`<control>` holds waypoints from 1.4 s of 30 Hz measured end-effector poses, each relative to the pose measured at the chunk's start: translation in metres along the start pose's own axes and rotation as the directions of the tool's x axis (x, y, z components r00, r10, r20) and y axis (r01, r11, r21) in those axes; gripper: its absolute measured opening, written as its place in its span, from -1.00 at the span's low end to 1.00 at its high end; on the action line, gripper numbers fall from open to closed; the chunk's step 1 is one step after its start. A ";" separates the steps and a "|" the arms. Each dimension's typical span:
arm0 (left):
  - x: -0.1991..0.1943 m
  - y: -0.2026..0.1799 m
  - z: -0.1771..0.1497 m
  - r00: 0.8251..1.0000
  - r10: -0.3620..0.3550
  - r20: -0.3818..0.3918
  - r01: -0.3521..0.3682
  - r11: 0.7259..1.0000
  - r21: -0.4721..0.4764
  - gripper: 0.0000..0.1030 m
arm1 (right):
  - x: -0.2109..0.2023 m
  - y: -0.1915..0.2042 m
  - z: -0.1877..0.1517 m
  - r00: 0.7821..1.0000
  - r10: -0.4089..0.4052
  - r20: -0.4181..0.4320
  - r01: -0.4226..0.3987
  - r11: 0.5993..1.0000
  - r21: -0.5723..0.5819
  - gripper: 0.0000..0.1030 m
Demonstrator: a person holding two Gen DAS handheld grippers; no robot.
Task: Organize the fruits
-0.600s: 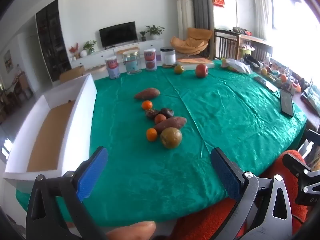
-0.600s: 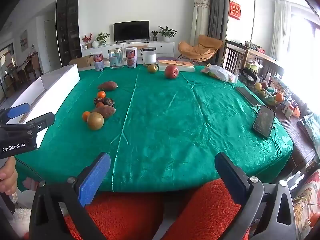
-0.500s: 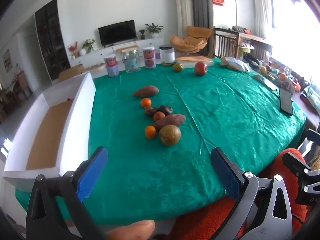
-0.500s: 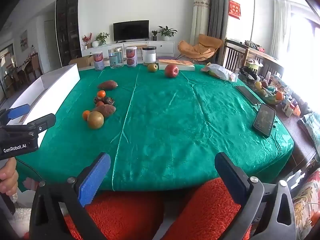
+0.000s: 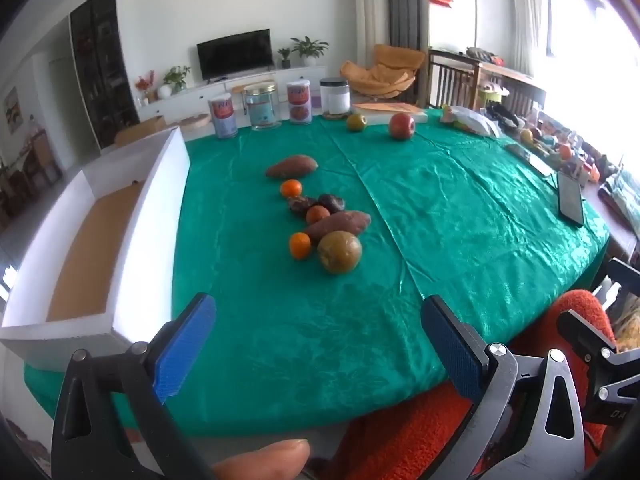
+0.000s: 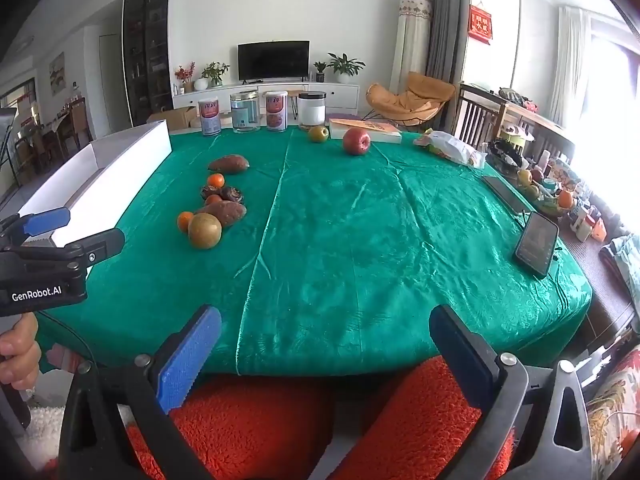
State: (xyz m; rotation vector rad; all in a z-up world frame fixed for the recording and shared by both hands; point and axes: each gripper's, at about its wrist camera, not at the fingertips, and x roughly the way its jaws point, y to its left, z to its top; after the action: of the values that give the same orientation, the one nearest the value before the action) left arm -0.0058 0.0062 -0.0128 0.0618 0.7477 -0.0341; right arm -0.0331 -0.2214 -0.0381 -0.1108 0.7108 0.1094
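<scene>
Green cloth [image 6: 360,240] covers the tabletop, where the fruits lie in a loose row near its left side: two sweet potatoes [image 5: 292,166], three oranges [image 5: 291,188], dark dried fruits [image 5: 316,202] and a brown pear [image 5: 339,251] nearest the person, beside a white box [image 5: 148,216] at the edge. A red apple [image 6: 356,141] and a small pear [image 6: 318,133] sit well apart at the far side, near four jars [image 6: 245,112]. Left tool [image 5: 316,344] and right tool [image 6: 324,356] hover over the near edge, both spread wide and pinching nothing.
</scene>
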 end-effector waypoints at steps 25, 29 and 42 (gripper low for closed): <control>0.004 -0.006 -0.002 1.000 -0.012 -0.010 0.012 1.000 0.000 0.99 | -0.002 0.011 -0.005 0.998 0.061 0.024 -0.060 0.998 -0.026 1.00; 0.004 -0.005 -0.003 1.000 -0.014 -0.007 0.014 1.000 -0.007 0.99 | -0.003 0.011 -0.004 0.998 0.062 0.032 -0.062 0.998 -0.028 1.00; 0.004 -0.004 -0.002 1.000 -0.016 -0.009 0.016 1.000 -0.010 0.99 | -0.002 0.014 -0.005 0.998 0.064 0.029 -0.064 0.997 -0.032 1.00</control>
State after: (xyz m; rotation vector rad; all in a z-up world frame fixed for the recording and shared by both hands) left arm -0.0046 0.0023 -0.0174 0.0467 0.7577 -0.0452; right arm -0.0395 -0.2085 -0.0418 -0.1161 0.6833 0.1831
